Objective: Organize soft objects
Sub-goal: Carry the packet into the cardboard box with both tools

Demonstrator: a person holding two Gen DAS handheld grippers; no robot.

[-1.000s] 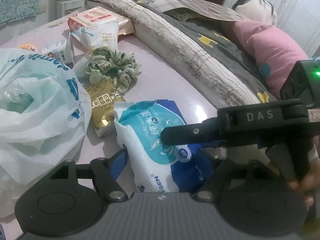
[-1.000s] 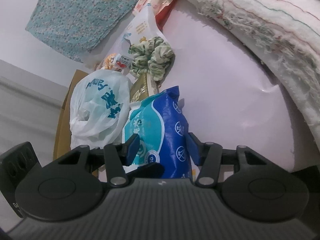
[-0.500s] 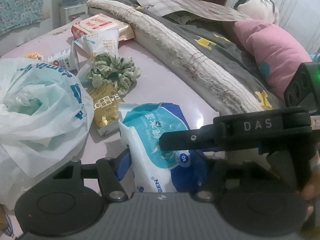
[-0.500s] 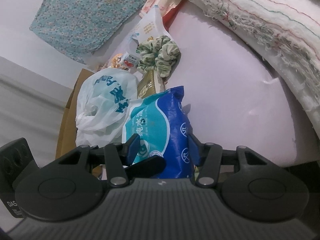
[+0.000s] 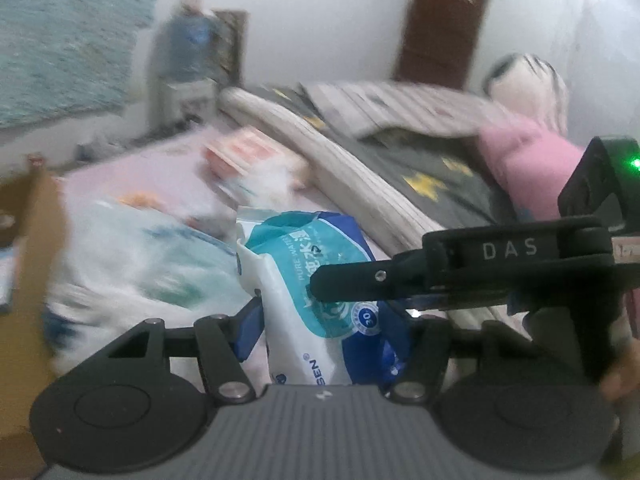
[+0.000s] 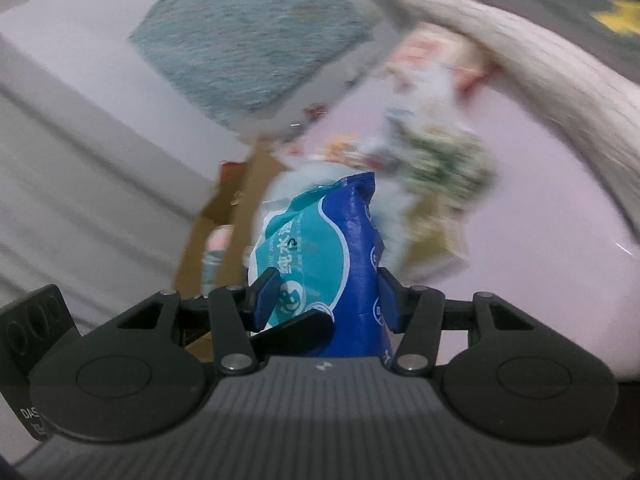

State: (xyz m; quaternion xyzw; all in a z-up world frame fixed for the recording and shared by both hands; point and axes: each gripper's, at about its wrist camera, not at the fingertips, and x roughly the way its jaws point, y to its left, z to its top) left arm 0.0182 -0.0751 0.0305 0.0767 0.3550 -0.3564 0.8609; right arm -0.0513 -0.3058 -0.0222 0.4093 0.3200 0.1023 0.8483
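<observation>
Your right hand-held gripper (image 6: 326, 300) is closed on the wipes pack (image 6: 320, 256), its blue pads pressed against the pack's two narrow sides, so the pack stands on edge between them, clear of the bed. Your left hand-held gripper (image 5: 330, 326) brackets the same pack (image 5: 308, 288) from the other end; its near pad sits against the white side, the far pad is hidden behind the blue wrapper, and I cannot confirm it bears any load. In the left view the right gripper's finger lies across the pack's face, which suggests a two-handed hold meant to stop a soft, sagging packet from folding. Beyond the pack, the white plastic bag (image 5: 140, 264) lies just beside it on the pink bed sheet (image 6: 540, 208), with a brown carton (image 6: 240, 216) at the bed's edge, the likely destination. Further out lie a green scrunchie (image 6: 448, 160) and a red-and-white packet (image 5: 244, 152), both blurred. A rolled quilt (image 5: 340, 168) borders the sheet, with a pink pillow (image 5: 528, 164) behind it.
</observation>
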